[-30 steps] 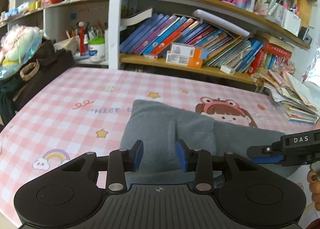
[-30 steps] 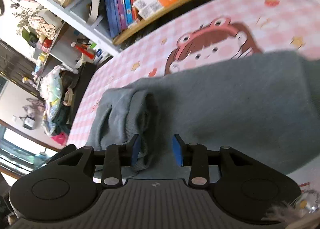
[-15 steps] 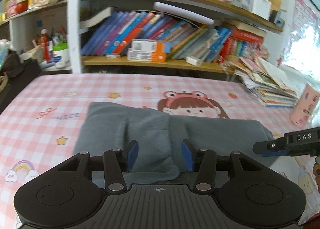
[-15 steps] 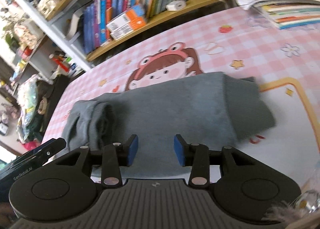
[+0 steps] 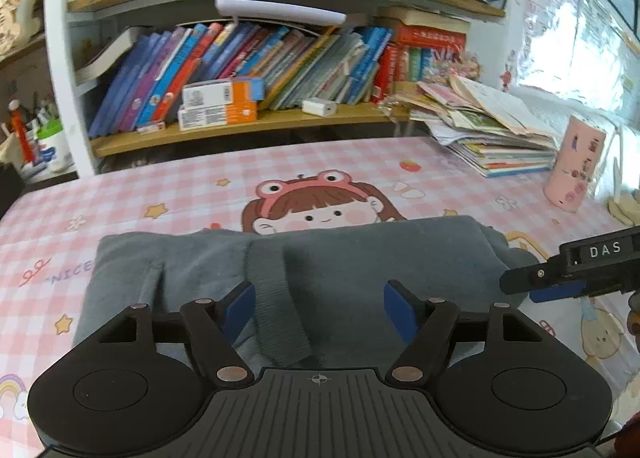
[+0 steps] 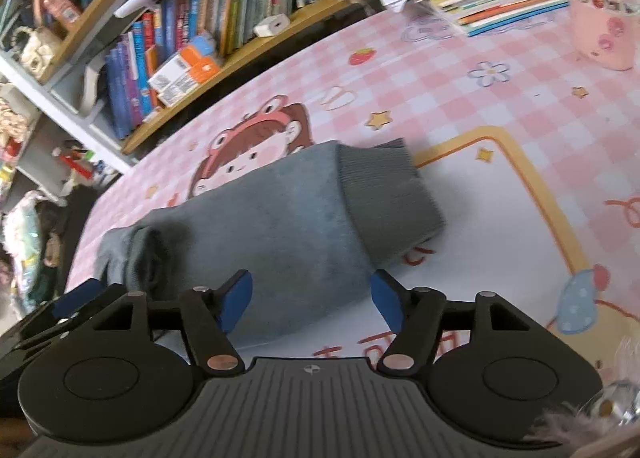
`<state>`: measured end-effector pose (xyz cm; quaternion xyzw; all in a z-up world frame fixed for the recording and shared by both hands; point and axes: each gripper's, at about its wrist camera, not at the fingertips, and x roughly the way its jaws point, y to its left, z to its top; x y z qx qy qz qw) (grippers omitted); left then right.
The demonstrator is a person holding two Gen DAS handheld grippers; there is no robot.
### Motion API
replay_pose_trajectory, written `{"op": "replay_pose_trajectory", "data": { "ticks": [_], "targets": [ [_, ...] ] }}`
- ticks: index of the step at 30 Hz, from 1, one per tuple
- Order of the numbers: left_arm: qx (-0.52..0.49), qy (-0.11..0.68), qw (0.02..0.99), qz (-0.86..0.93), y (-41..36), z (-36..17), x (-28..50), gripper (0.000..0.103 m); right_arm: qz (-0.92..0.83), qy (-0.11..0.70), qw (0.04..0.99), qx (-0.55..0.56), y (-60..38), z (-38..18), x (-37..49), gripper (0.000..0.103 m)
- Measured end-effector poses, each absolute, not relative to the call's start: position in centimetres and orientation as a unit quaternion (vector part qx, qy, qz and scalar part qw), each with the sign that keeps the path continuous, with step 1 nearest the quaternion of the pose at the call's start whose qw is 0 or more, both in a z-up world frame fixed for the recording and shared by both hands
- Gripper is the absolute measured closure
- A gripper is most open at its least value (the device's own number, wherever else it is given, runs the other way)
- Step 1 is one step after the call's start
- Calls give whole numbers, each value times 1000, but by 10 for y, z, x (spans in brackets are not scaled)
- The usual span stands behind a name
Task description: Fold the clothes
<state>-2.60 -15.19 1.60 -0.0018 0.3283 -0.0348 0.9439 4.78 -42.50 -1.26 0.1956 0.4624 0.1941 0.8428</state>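
A grey fleece garment with ribbed knit cuffs (image 5: 340,258) lies folded into a long bundle across the table (image 5: 168,194), which is covered by a pink-and-white checked cloth printed with a cartoon girl in a frog hat (image 5: 316,206). The garment's far edge just overlaps the bottom of that cartoon print. In the left wrist view the left claw (image 5: 320,308) hangs over the near edge of the bundle with its blue-padded fingers (image 5: 239,308) spread wide, holding nothing; a ribbed grey band (image 5: 276,310) of the garment runs up between them. The right claw (image 6: 308,300) is likewise spread open and empty, poised above the near side of the bundle, whose ribbed cuff end (image 6: 388,202) points toward the right of the table and lies on a white panel with a yellow border (image 6: 500,194). From the left wrist view the right claw (image 5: 560,278) shows at the right edge, beside the garment's right end. A pink cylindrical cup with small pictures (image 5: 574,164) stands near a stack of paper booklets (image 5: 492,134), well apart from the garment, and a wooden shelf full of colourful books (image 5: 256,58) runs behind the table.
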Motion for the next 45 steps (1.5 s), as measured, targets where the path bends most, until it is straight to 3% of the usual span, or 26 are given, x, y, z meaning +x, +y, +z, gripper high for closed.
{"op": "replay_pose_trajectory", "data": {
  "ticks": [17,23,27,30,33,38,41,45],
  "targets": [
    [18,338,940,-37,-160,14,-26,28,139,483,823,264,-448,-41,67,42],
    [13,338,941,-19,-152,16,-31,28,143,470,830,263,-439,-44,74,54],
    [15,338,941,-15,-150,16,-32,28,152,461,828,280,-436,-46,77,81],
    [15,335,942,-15,-150,17,-33,28,196,401,840,310,-442,-28,67,85],
    [15,335,942,-15,-149,17,-33,28,229,360,846,319,-443,-15,60,85],
    [17,333,943,-15,-148,18,-35,28,179,427,823,329,-445,-39,72,85],
    [13,333,943,-7,-145,18,-37,28,157,448,799,369,-453,-55,79,78],
    [11,333,943,4,-140,19,-41,28,139,454,787,395,-457,-64,83,62]
  ]
}}
